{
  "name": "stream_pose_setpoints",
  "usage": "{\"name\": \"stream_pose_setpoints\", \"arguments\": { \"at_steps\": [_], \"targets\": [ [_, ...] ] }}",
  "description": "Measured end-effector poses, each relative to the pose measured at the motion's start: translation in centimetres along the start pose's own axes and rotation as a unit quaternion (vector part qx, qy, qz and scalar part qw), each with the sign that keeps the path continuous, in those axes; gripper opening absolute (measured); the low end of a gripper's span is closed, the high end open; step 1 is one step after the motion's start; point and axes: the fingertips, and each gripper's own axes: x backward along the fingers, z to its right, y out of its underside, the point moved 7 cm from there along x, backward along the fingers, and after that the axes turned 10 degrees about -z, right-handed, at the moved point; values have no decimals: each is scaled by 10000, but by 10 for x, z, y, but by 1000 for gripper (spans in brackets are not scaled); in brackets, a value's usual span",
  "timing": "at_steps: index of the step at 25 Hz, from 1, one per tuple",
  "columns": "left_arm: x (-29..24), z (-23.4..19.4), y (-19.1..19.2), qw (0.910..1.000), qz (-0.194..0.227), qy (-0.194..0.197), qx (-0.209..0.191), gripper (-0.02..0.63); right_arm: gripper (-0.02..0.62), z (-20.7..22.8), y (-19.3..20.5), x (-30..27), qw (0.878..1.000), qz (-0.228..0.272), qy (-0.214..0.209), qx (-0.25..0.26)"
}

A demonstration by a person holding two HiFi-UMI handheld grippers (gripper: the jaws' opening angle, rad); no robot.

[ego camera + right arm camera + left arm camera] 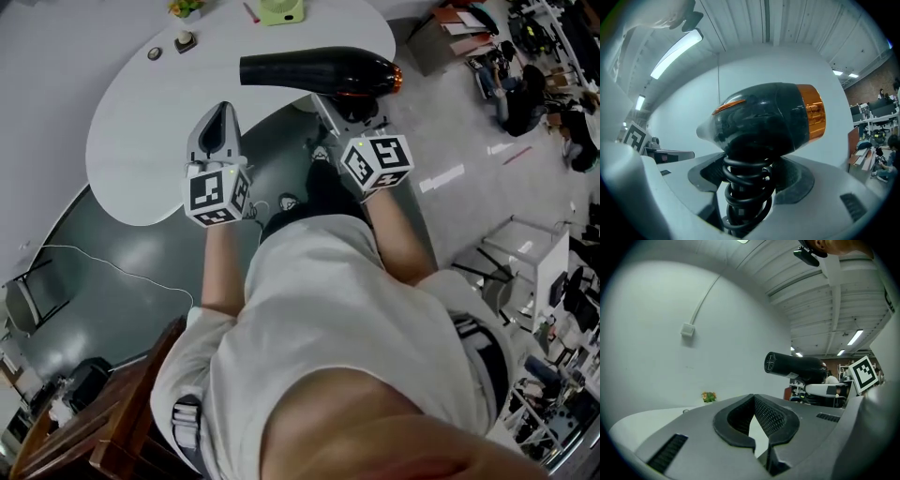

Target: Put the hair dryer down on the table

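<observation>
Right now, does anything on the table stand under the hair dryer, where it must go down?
Nothing visible does. The hair dryer, held in the right gripper, hangs over a bare part of the table. The green device and small items sit at the far edge; the left gripper is off to the side.

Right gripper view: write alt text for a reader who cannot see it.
The right gripper clamps a black hair dryer below its body, where black cord is coiled round it. The glossy body, with an orange band at its right end, fills the centre against a white wall and ceiling lights.
</observation>
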Motion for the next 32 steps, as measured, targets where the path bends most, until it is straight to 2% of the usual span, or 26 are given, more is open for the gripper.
{"name": "stream_pose_setpoints", "arguments": {
  "at_steps": [6, 19, 32],
  "targets": [
    [-21, 7, 11, 9997, -148, 214, 0, 18, 293, 17, 8, 4, 9996, -68, 263, -116],
    [-81, 20, 16, 9986, -309, 421, -53, 18, 293, 71, 13, -10, 9975, -134, 659, -218],
    [-167, 33, 1, 9971, -527, 547, -87, 18, 293, 140, 10, -53, 9960, -287, 726, -440]
  ]
}}
